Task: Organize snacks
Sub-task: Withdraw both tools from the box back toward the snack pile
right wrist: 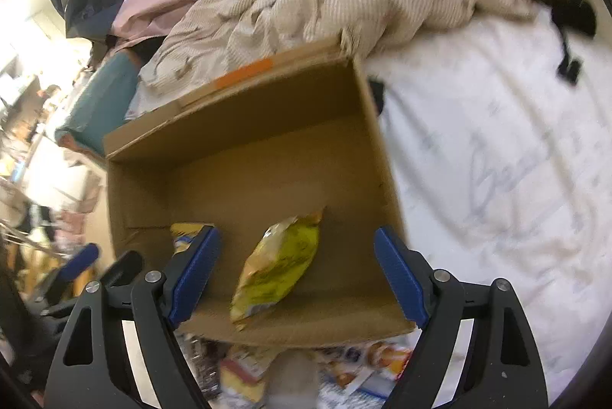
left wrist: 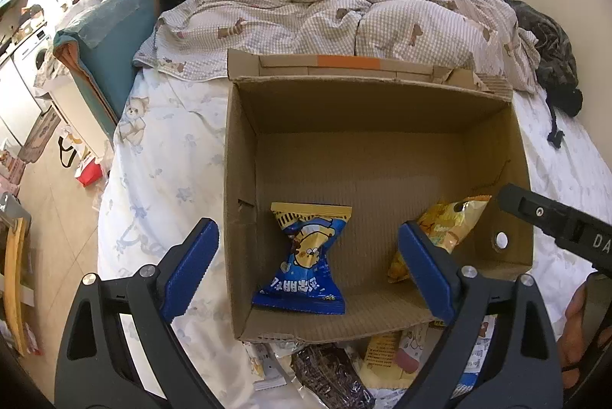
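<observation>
blue crinkly plastic snack packet [left wrist: 306, 256] lying at left on floor of open brown cardboard box [left wrist: 244, 126] on bed; yellow foil snack packet [right wrist: 277, 265] at right. left gripper [left wrist: 306, 265] and right gripper [right wrist: 298, 275] both spread wide, grasping nothing.

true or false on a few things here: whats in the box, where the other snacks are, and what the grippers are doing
1. The cardboard box holds two snack packets. True: a blue packet and a yellow packet lie on its floor.
2. The left gripper is clamped on the blue packet. False: its jaws stand open and the packet lies free between them.
3. The right gripper is open and holds nothing. True.
4. The box sits on a wooden table. False: it sits on a bed sheet.
5. More snacks lie outside the box, by its near edge. True.
</observation>
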Demonstrator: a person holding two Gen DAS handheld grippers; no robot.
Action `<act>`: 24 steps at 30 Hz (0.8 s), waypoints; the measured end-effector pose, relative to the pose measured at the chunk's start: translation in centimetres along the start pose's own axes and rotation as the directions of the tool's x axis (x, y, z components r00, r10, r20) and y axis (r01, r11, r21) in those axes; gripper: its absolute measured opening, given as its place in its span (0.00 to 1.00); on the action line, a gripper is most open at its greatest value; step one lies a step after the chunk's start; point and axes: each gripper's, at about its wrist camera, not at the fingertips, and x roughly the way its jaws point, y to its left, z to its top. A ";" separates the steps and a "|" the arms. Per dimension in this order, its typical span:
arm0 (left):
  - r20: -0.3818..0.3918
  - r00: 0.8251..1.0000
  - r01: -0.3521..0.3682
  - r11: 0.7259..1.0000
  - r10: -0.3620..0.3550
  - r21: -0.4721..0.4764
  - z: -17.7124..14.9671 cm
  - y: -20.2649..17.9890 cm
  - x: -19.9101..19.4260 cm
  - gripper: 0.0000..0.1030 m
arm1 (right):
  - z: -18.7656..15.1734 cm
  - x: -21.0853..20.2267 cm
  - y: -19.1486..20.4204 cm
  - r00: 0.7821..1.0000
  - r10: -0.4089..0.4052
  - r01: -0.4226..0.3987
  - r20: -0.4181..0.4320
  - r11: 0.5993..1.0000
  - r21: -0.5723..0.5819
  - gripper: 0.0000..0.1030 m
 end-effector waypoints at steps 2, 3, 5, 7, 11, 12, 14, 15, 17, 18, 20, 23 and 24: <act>-0.001 1.000 -0.004 1.000 0.004 0.000 0.0 0.0 -0.1 0.91 | -0.1 -0.8 0.8 0.998 -0.037 0.040 0.046 0.998 -0.053 0.83; -0.003 1.000 -0.007 1.000 0.007 -0.001 -0.1 0.1 -0.2 0.91 | -0.1 -1.0 1.1 0.998 -0.042 0.045 0.055 0.997 -0.068 0.83; -0.018 1.000 -0.009 1.000 0.009 -0.008 -0.3 0.3 -0.2 0.90 | -0.2 -1.5 1.8 0.996 -0.052 0.059 0.073 0.993 -0.103 0.83; -0.030 1.000 -0.006 1.000 0.006 -0.015 -0.5 0.6 -0.4 0.90 | -0.3 -1.9 2.2 0.995 -0.052 0.061 0.084 0.991 -0.116 0.83; -0.018 1.000 -0.001 1.000 0.001 -0.030 -0.7 1.2 -1.6 0.90 | -0.4 -3.0 2.4 0.996 -0.024 0.035 0.091 0.992 -0.123 0.83; -0.014 1.000 0.005 0.999 -0.006 -0.036 -0.7 1.4 -1.8 0.90 | -0.5 -3.1 2.4 0.996 -0.019 0.029 0.086 0.992 -0.124 0.83; -0.013 1.000 0.027 0.997 -0.028 -0.067 -1.0 2.0 -2.6 0.91 | -0.8 -3.7 2.2 0.996 -0.013 0.024 0.090 0.993 -0.118 0.83; -0.013 0.999 0.037 0.996 -0.038 -0.080 -1.2 2.2 -2.9 0.90 | -0.9 -3.9 2.2 0.996 -0.014 0.024 0.092 0.993 -0.116 0.83; -0.013 0.999 0.045 0.995 -0.046 -0.093 -1.7 2.5 -3.6 0.91 | -1.1 -4.5 1.9 0.996 -0.008 0.018 0.093 0.994 -0.108 0.83; -0.009 0.999 0.044 0.995 -0.045 -0.093 -2.0 2.6 -3.9 0.91 | -1.3 -4.9 1.8 0.995 -0.006 0.016 0.096 0.995 -0.102 0.83; 0.004 0.999 0.040 0.996 -0.040 -0.086 -2.5 2.7 -4.8 0.90 | -1.7 -5.5 1.4 0.995 -0.018 0.027 0.102 0.996 -0.089 0.83; 0.038 0.999 0.021 0.997 -0.018 -0.078 -3.3 3.1 -6.2 0.91 | -2.6 -6.2 0.5 0.994 -0.041 0.047 0.101 0.997 -0.054 0.83; 0.048 0.999 0.018 0.997 -0.014 -0.080 -3.4 3.2 -6.6 0.91 | -2.8 -6.4 0.3 0.994 -0.045 0.050 0.099 0.998 -0.046 0.83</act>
